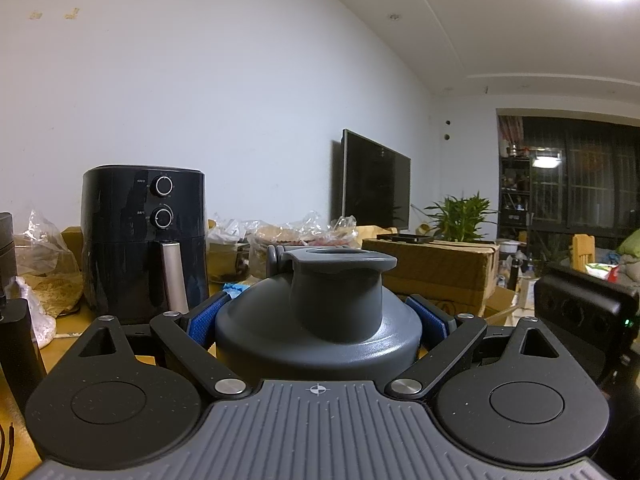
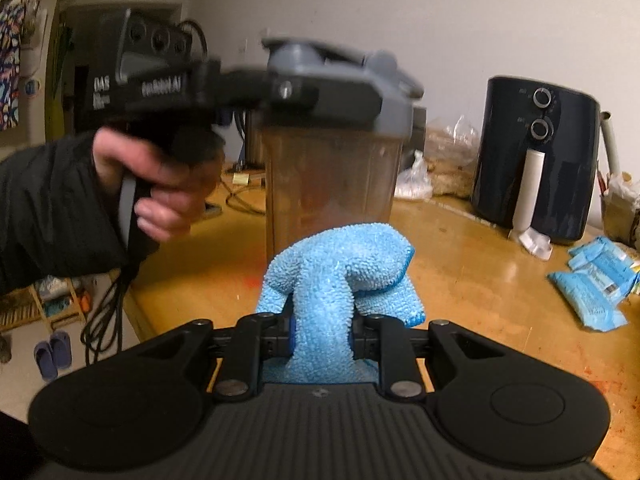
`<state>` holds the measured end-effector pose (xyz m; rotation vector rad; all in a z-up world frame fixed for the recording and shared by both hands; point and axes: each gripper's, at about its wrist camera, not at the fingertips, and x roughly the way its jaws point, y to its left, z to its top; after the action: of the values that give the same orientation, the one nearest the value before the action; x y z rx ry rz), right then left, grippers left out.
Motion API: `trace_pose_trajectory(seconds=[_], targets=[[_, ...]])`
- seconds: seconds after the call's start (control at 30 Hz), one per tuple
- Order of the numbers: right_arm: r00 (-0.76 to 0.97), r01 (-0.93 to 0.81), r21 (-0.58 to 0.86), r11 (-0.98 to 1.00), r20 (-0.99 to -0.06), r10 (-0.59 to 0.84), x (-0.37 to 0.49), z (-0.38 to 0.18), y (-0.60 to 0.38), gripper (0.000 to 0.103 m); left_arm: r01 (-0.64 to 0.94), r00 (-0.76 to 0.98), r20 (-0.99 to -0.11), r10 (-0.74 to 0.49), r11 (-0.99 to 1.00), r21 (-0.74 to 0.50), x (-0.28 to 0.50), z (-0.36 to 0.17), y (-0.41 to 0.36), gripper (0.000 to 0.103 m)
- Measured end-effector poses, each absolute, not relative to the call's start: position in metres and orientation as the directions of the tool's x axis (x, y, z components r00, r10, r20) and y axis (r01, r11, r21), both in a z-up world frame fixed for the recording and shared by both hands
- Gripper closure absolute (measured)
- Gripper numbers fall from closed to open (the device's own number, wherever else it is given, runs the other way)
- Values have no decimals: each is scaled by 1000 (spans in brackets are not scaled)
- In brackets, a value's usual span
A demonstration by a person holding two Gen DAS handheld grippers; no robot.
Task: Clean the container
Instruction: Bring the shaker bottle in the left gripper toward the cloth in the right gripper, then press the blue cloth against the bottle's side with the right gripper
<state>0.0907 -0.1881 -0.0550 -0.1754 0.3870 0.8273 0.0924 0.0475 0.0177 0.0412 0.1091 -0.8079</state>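
Sleeve fabric, black and faintly ribbed, covers the person's left arm at the left edge of the right wrist view, and the bare left hand (image 2: 164, 184) curls round the grip of the left gripper (image 2: 316, 96), which reaches out level to the right. Its jaws pinch the grey plastic lid (image 1: 320, 320) of the container (image 2: 332, 184), one blue ribbed pad on each side of the lid's domed shoulder in the left wrist view. That container is a single tall, round tumbler with smoky translucent walls, standing upright on the glossy yellow-brown wooden surface (image 2: 472, 264); the lid has a raised round spout and a hinged cap flipped back. In front of it and lower in the frame, the right gripper (image 2: 320, 338) tilts slightly downward, its jaws pressed nearly together on one bunched cloth (image 2: 340, 272), light blue and nubbly like microfibre, whose top fold sits just in front of the tumbler's lower wall; whether it touches I cannot tell. Further right stands one air fryer (image 2: 532, 160), dark, rounded and shiny, with two round dials and a pale drawer handle. At the right edge lie two or three pale blue plastic packets (image 2: 592, 284), flat on the surface. In the left wrist view one dark flat screen (image 1: 376, 184) hangs on the white wall, beside one leafy green plant (image 1: 460, 216).
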Motion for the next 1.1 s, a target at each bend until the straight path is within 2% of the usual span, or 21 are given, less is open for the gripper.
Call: trace_pose_trajectory(seconds=[0.4, 1.1], targets=[[556, -750, 61, 659, -482, 677, 103, -76, -184, 86, 723, 686, -112, -719, 691, -5, 92, 16, 48, 8], [570, -743, 75, 665, -449, 688, 99, -72, -186, 85, 719, 690, -117, -714, 695, -5, 91, 18, 47, 8]])
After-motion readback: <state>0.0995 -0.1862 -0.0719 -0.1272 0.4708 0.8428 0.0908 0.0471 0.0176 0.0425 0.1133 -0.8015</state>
